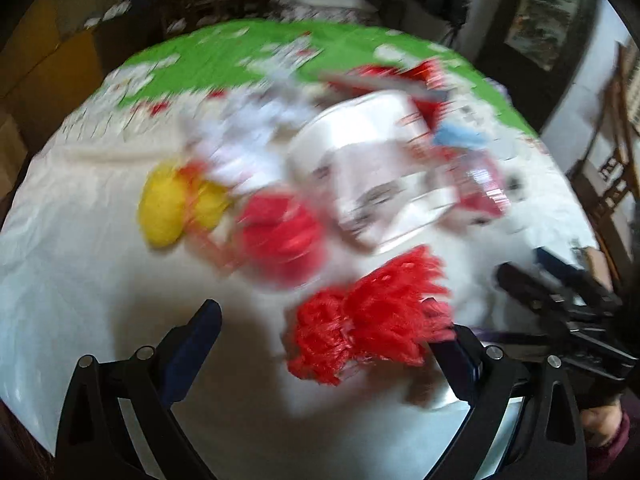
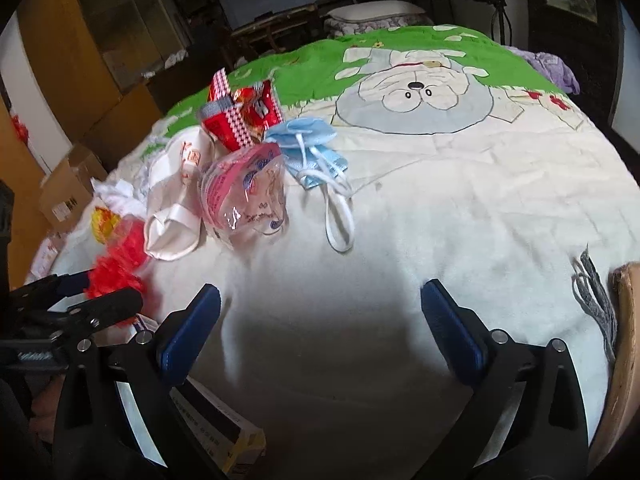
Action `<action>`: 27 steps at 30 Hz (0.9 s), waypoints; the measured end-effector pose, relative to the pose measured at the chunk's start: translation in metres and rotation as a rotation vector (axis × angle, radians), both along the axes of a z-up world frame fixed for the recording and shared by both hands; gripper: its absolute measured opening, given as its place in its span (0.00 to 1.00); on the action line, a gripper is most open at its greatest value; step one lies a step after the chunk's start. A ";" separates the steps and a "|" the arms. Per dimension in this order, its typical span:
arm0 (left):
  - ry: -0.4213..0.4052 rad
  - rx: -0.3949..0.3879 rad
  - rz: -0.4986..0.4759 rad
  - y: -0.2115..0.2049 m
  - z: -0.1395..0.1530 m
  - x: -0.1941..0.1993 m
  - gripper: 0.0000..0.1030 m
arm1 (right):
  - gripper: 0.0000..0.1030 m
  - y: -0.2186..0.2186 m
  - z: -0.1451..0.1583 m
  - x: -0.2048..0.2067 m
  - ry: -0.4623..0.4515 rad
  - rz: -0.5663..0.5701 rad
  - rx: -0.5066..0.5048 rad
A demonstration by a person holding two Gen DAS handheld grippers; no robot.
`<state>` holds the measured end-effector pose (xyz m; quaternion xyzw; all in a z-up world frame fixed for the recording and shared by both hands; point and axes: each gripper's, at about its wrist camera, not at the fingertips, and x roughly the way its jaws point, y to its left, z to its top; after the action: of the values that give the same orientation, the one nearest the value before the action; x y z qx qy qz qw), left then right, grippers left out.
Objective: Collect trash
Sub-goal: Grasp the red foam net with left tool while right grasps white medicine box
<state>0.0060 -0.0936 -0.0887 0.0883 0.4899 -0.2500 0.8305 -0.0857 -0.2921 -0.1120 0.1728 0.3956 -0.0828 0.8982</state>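
Hovering left gripper (image 1: 336,328): we are seeing its jaws spread wide, gripping nothing, crumpled red plastic mesh (image 1: 372,312) between them.
Right gripper (image 2: 320,320): gaping wide, empty.
Trash: lying on cream cartoon bedspread (image 2: 460,200).

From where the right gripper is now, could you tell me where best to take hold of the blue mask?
Grip the bunched blue body of the mask, not the thin white loops trailing toward you. Come from above with the right gripper, jaws spanning its narrower width; it lies flat and soft on the bedspread, with a clear plastic wrapper close on its left.
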 end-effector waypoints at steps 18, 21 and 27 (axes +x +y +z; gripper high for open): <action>-0.082 -0.029 0.053 0.053 0.015 -0.011 0.94 | 0.95 0.001 0.002 -0.004 -0.007 0.018 -0.003; -0.074 -0.040 0.063 0.047 0.012 -0.003 0.94 | 0.95 0.000 0.002 -0.004 -0.013 0.018 0.008; -0.054 0.004 0.153 0.064 -0.005 0.008 0.85 | 0.95 -0.001 0.002 -0.004 -0.016 0.019 0.014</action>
<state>0.0136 -0.0295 -0.0942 0.0588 0.4732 -0.1824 0.8599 -0.0899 -0.2928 -0.1101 0.1758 0.3905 -0.0701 0.9010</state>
